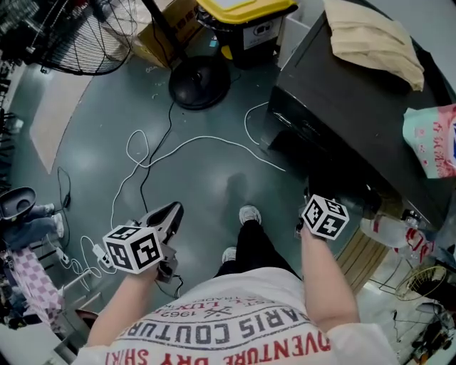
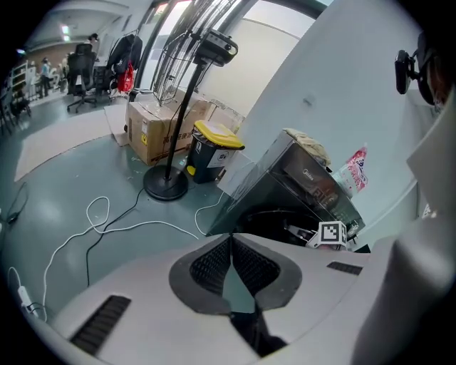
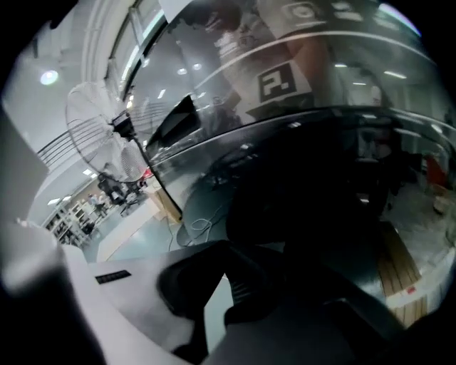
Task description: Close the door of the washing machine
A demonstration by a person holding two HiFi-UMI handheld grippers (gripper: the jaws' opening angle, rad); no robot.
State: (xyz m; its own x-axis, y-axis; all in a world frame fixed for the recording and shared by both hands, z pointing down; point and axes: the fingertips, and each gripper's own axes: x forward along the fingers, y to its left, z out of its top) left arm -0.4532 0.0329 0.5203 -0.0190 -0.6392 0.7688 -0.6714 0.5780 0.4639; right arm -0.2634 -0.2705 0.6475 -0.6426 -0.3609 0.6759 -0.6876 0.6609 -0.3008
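The washing machine (image 1: 342,100) is a dark, glossy box at the right of the head view. In the left gripper view its round front opening (image 2: 274,219) shows black. My right gripper (image 3: 229,246) is pressed close against the curved dark door glass (image 3: 313,142), which mirrors its marker cube; its jaws meet with nothing between them. From above only its marker cube (image 1: 325,216) shows, at the machine's front. Whether the door is latched cannot be told. My left gripper (image 1: 167,215) hangs over the floor to the left, away from the machine, shut and empty (image 2: 229,240).
A fan stand base (image 1: 199,80) and a looping white cable (image 1: 192,142) lie on the floor ahead. A yellow-lidded bin (image 1: 246,18) stands beside the machine. A beige cloth (image 1: 374,39) and a pink packet (image 1: 434,139) rest on top. The person's shoes (image 1: 249,214) stand between the grippers.
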